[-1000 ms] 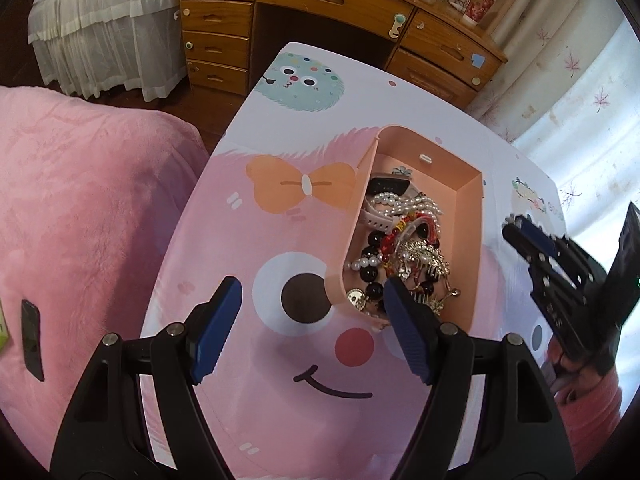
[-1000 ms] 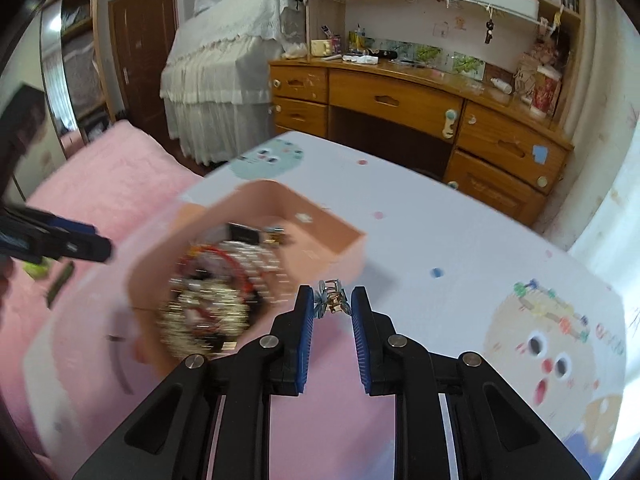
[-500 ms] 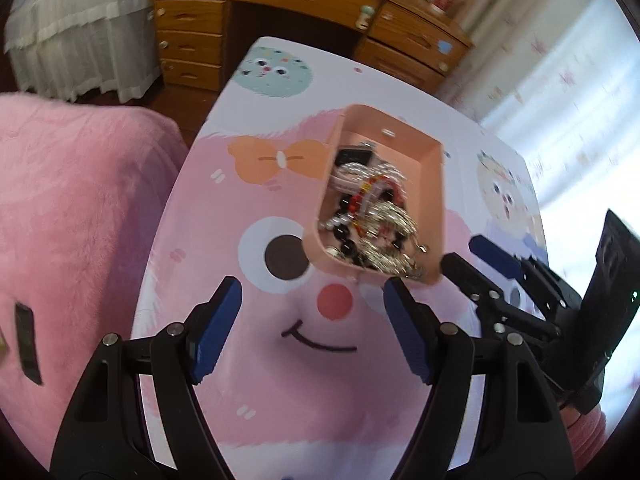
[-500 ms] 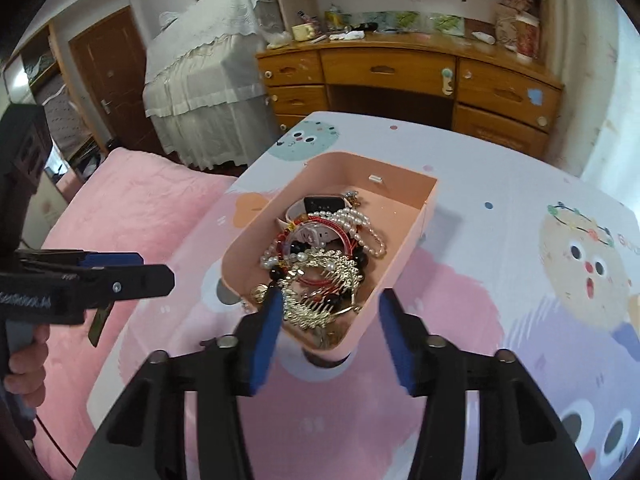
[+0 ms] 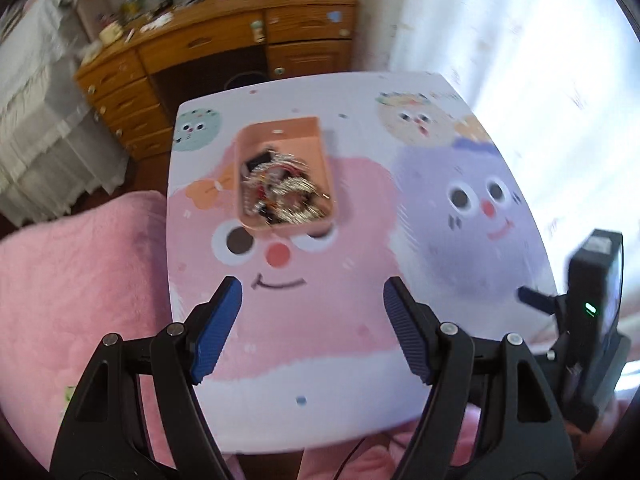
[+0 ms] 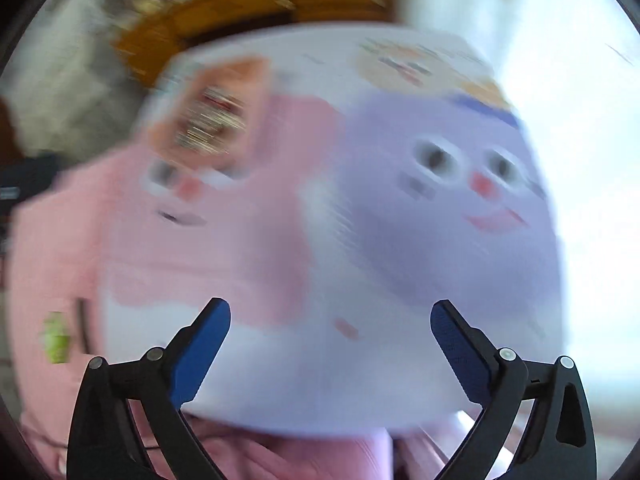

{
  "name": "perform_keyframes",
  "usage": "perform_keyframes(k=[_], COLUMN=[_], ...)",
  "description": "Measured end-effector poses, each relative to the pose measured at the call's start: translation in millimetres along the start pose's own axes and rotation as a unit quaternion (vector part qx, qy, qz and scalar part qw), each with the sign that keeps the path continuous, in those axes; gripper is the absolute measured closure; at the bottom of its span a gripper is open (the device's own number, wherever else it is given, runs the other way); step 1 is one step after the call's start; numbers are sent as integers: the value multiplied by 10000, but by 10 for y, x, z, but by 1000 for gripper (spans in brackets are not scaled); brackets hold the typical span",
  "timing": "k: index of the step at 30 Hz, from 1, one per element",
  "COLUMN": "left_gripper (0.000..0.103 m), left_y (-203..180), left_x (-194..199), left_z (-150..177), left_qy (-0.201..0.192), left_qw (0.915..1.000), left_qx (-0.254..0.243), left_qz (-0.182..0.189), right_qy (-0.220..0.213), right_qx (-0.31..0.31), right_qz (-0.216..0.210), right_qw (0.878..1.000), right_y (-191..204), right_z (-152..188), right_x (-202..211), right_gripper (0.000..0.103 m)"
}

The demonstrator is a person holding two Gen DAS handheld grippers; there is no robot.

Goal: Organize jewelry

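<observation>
A peach-pink tray (image 5: 316,132) sits on the far left part of the cartoon-printed table (image 5: 320,320). It holds a tangled heap of jewelry (image 5: 280,192): pearls, beads and gold pieces. In the blurred right wrist view the tray (image 6: 236,76) shows at upper left. My left gripper (image 5: 312,328) is open and empty, well back from the tray over the near table. My right gripper (image 6: 330,344) is open wide and empty, near the table's front edge. It also shows at the right of the left wrist view (image 5: 576,308).
A pink plush bed (image 5: 72,288) lies left of the table. A wooden desk with drawers (image 5: 208,60) stands behind the table. White curtains (image 5: 520,40) hang at the right. A small green item (image 6: 56,338) lies on the bed.
My right gripper let go of a small metal piece over the tray and opened wide. Both grippers have pulled back from the tray toward the table's near edge.
</observation>
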State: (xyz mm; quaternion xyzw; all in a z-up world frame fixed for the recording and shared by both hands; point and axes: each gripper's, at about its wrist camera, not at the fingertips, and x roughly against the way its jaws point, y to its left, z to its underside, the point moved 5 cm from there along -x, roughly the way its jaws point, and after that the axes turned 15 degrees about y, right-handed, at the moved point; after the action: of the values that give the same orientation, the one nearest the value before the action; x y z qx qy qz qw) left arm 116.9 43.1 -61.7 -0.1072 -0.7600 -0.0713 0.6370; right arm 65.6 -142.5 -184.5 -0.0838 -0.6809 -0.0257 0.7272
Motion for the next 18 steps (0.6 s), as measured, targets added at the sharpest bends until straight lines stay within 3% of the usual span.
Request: perform_keyframes(k=[1, 3, 6, 9, 12, 14, 18], left_gripper=[32, 32, 32, 32, 32, 32, 30], left_y=[-109, -230, -326, -410, -575, -739, -921], left_x=[53, 95, 104, 90, 179, 323, 411], left_z=[84, 219, 396, 494, 517, 547, 646], left_qy=[-13, -54, -96, -17, -292, -772, -930], left_qw=[10000, 9998, 9984, 9947, 9934, 9907, 9869], left_qx=[-65, 39, 538, 1030, 1084, 1053, 1276], left_qz=[-68, -169, -151, -44, -235, -379, -319], right_qy=[195, 334, 66, -269, -709, -916, -1456], right_qx=[-244, -670, -792, -675, -287, -38, 366], right_qz=[21, -336, -417, -769, -1217, -1107, -1038], right_qw=[9995, 9966, 9960, 9944, 9896, 9896, 9832], right_y=[-156, -425, -743, -930, -1000, -989, -1064], right_z=[121, 298, 394, 445, 595, 628, 745], right_x=[-27, -28, 158, 453, 742, 887, 1151], right_gripper=[2, 2, 2, 1, 1, 1, 1])
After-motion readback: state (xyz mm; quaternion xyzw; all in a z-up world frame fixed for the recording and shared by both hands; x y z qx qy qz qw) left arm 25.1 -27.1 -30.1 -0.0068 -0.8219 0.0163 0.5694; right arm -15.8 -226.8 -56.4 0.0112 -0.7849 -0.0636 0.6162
